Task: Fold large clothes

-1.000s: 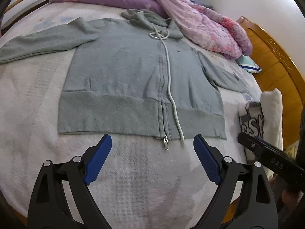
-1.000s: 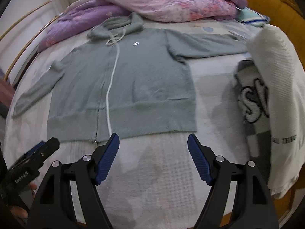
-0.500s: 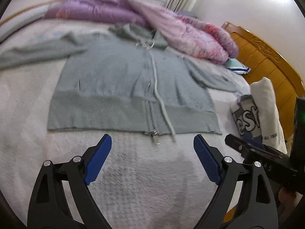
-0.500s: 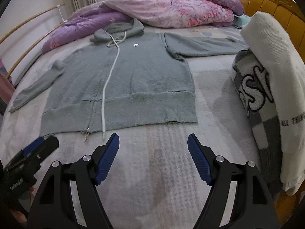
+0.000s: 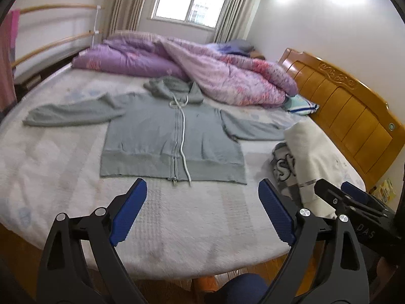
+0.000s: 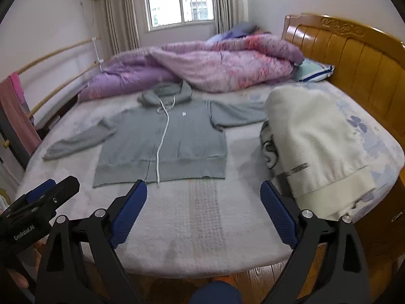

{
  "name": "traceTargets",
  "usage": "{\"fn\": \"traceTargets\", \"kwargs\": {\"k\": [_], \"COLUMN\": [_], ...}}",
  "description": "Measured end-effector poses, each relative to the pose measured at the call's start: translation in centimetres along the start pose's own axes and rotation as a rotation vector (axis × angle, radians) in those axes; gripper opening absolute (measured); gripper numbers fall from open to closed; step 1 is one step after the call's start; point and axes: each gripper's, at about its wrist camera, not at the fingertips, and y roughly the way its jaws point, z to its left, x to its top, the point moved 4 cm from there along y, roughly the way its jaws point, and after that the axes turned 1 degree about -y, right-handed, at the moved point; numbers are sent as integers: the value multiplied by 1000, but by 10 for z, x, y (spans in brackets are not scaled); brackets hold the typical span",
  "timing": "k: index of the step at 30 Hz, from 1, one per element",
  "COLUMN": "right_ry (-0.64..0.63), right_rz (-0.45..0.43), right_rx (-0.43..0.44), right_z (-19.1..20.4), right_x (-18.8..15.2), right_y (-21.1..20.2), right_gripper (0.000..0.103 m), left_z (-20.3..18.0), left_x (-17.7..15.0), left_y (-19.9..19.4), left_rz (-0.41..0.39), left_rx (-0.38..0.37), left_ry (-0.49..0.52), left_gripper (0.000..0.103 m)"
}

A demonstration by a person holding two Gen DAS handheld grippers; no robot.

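I held my left gripper (image 5: 202, 212) agape and empty, my right gripper (image 6: 203, 212) empty, jaws widening, low in frame; the grey zip hoodie (image 5: 172, 136) lay spread mid-frame for folding.

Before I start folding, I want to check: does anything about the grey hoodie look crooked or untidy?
Mostly tidy: the grey zip hoodie lies flat, face up and zipped on the bed. Only one white drawstring is pulled long, trailing past the hem, and the hood is bunched against the purple duvet.
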Motion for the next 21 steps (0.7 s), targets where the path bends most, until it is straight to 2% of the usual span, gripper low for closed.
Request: {"fn": "traceTargets", "kwargs": {"k": [8, 14, 21], "right_ry": [55, 62, 58], "right_rz": [-91, -145, -216], "right_rx": [19, 2, 1], "right_z": [-23, -35, -40], "right_x": [-9, -15, -21], "right_y": [-78, -125, -170], "right_gripper": [90, 92, 92], "left_z": [-47, -75, -91], "left_x": [-5, -10, -10], "left_y": [-78, -116, -153], "left_rz": [-88, -134, -193], "left_rx": [20, 18, 39], "left_ry": [91, 130, 148], "left_gripper": [93, 96, 97]}}
